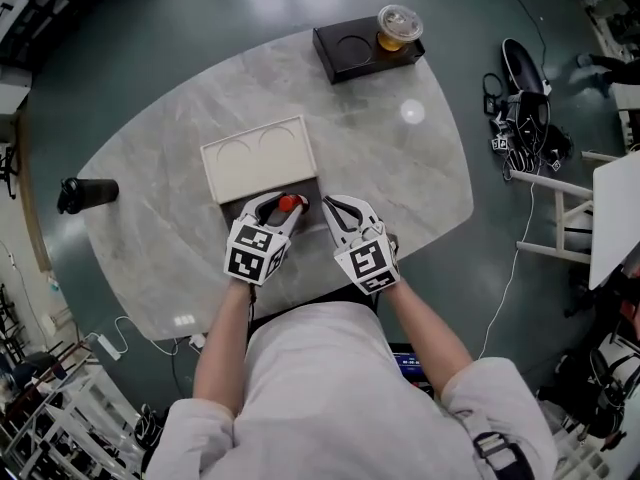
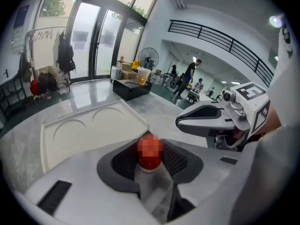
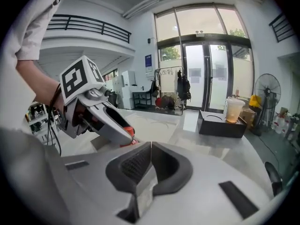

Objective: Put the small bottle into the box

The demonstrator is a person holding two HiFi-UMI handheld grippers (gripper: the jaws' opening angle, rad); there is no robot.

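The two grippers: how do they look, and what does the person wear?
The left gripper and right gripper are alike: pale grey curved jaws with dark ribbed pads, each with a cube of black-and-white square markers. The person wears a pale short-sleeved shirt.

small bottle [image 1: 291, 203] in left hand-held gripper [image 1: 282, 207], box [image 1: 259, 158]
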